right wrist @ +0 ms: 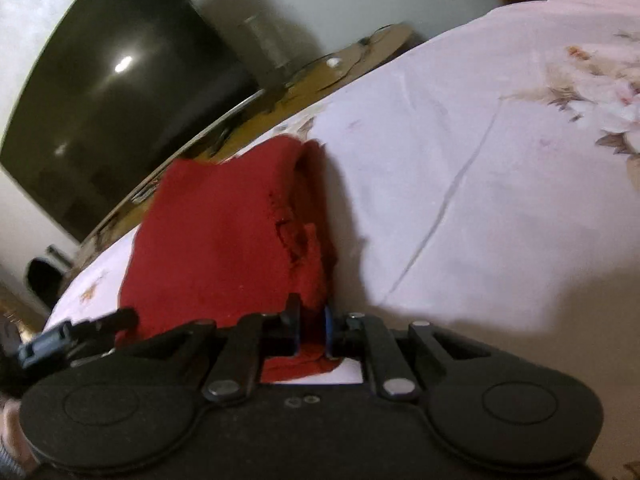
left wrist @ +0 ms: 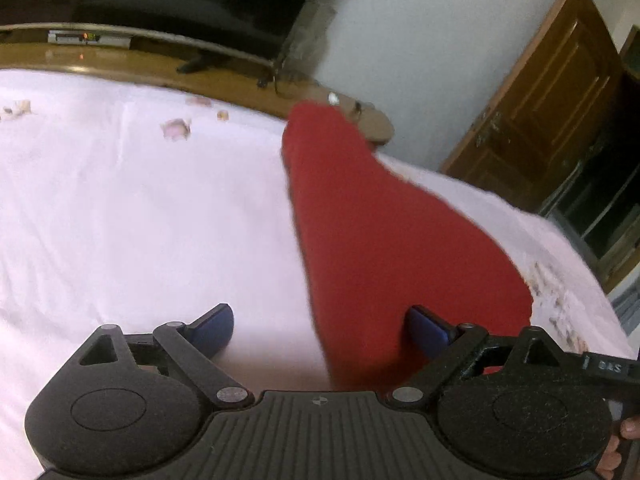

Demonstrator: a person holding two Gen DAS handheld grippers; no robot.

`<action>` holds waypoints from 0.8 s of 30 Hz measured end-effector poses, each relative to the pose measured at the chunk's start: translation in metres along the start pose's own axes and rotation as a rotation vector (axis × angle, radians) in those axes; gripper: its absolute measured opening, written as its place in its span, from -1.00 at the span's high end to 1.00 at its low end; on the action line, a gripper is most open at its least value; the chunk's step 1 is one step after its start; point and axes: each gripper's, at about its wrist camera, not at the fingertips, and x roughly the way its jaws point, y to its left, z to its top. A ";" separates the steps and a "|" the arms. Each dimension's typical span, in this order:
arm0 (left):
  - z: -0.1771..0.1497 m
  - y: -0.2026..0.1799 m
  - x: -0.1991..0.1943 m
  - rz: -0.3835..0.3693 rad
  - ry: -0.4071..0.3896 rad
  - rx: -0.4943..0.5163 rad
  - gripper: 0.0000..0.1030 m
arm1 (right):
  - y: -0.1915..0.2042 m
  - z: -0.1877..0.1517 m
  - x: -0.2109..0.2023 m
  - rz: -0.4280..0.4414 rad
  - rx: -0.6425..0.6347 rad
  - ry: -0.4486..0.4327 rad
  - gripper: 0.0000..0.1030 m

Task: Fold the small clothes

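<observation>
1. Left gripper (left wrist: 320,326) hangs over the pale pink floral bedsheet (left wrist: 140,208), blue pads spread wide; nothing pinched, though its right pad overlaps the cloth's edge.
2. Right gripper (right wrist: 313,330) is clamped tight on the near edge of the red knitted garment (right wrist: 216,240).
3. That garment lies folded on the sheet, stretching toward the wooden footboard (left wrist: 224,80); a dark television screen (right wrist: 112,120) stands beyond.
</observation>
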 end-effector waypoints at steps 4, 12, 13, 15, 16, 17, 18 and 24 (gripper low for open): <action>0.022 0.010 0.001 -0.026 -0.034 -0.021 -0.68 | -0.002 0.019 -0.017 0.054 0.010 -0.123 0.13; 0.055 0.002 0.048 -0.012 0.017 0.021 -0.57 | -0.008 0.067 0.045 0.148 0.066 -0.080 0.12; 0.055 -0.002 0.054 -0.011 0.026 0.022 -0.57 | -0.006 0.071 0.053 0.159 0.063 -0.064 0.13; 0.052 -0.001 0.059 -0.008 0.044 0.021 -0.57 | 0.001 0.075 0.069 0.148 0.024 -0.045 0.17; 0.051 0.000 0.060 -0.010 0.045 0.015 -0.57 | 0.004 0.076 0.076 0.130 -0.008 -0.050 0.36; 0.051 0.001 0.061 -0.013 0.043 0.013 -0.57 | 0.008 0.072 0.073 0.119 -0.053 -0.075 0.70; 0.052 0.001 0.063 -0.010 0.040 0.015 -0.57 | 0.016 0.068 0.065 0.088 -0.127 -0.121 0.76; 0.057 -0.008 0.076 0.021 0.061 0.052 -0.58 | 0.053 0.030 0.049 -0.136 -0.452 -0.296 0.83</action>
